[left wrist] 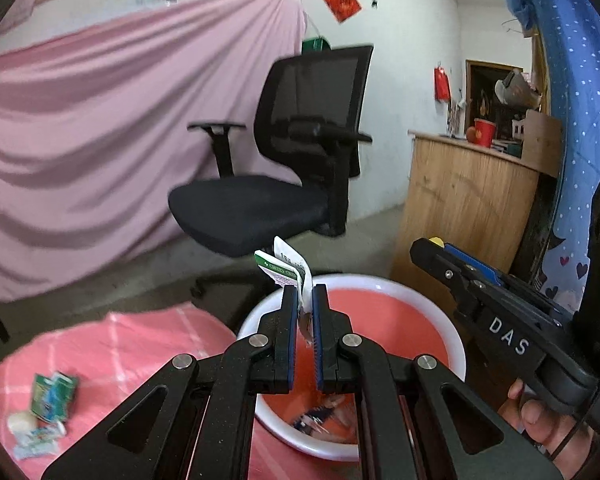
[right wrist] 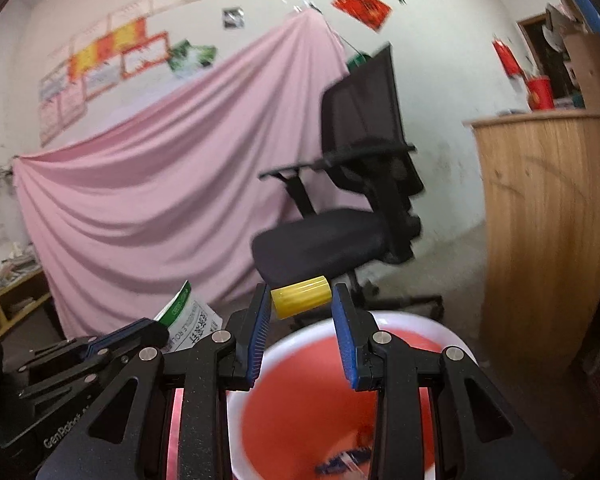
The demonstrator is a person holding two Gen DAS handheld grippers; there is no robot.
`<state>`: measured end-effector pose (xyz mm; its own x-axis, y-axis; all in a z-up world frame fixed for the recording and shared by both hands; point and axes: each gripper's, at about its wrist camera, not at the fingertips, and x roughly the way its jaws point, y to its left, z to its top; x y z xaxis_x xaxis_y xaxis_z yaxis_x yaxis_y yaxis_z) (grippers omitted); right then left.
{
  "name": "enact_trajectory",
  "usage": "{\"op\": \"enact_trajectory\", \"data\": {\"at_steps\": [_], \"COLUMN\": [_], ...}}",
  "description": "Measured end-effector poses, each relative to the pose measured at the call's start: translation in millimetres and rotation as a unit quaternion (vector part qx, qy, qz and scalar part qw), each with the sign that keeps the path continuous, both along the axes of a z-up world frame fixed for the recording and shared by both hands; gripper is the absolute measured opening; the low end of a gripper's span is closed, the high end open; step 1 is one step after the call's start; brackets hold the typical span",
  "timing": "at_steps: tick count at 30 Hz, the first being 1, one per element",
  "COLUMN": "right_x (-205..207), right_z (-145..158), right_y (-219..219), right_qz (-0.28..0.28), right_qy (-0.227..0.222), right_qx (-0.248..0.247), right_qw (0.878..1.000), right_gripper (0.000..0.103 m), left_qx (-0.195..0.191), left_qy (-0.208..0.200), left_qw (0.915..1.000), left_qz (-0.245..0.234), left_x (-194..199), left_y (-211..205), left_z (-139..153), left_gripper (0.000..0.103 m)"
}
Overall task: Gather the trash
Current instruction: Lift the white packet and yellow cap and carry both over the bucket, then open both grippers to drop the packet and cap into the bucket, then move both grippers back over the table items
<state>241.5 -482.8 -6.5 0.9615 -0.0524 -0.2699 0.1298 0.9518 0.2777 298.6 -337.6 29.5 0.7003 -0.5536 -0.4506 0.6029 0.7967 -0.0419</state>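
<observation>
Left wrist view: your left tool (left wrist: 304,294) pinches a green-and-white wrapper (left wrist: 290,272) above the basin (left wrist: 452,344); your right tool (right wrist: 302,300) clamps a yellow cylinder (right wrist: 301,295) over the same basin's rim.

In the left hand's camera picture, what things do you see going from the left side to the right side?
Trash pile on the pink cloth → green and white packet pinched in the left gripper → wooden cabinet → red cup → right gripper → blue dotted fabric.
</observation>
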Motion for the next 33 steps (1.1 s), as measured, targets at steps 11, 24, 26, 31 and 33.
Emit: {"op": "enact_trajectory", "data": {"at_steps": [11,24,26,31,33], "right_x": [17.8,22.2,21.8,21.9,21.6], "right_z": [-25.6,-29.1,-27.6,-23.5,-19.7], "right_y": [-5.6,-6.0,-4.2,0.6,2.9], "right_qz": [-0.001,-0.005,-0.006,-0.005,-0.005], "right_qy": [0.09,0.111,0.111,0.103,0.094], "right_qx": [0.01,0.008,0.004,0.0,-0.003], "right_qw": [0.996,0.994,0.994,0.995,0.996], "right_gripper": [0.03,0.045,0.049,0.067,0.076], "left_qx": [-0.003,-0.018,-0.025,-0.036,-0.04], "left_qy": [0.1,0.127,0.122,0.098,0.086], "left_qw": [0.995,0.9906,0.9905,0.9907,0.9903], "left_qz": [0.005,0.048,0.059,0.087,0.101], "left_x": [25.5,29.3,26.7,20.9,17.6], "left_y": [5.5,26.6,33.9,53.2,63.0], "left_z": [-25.9,-30.8,-28.5,-18.5,-14.2], "left_gripper": [0.006,0.031,0.039,0.052,0.063]}}
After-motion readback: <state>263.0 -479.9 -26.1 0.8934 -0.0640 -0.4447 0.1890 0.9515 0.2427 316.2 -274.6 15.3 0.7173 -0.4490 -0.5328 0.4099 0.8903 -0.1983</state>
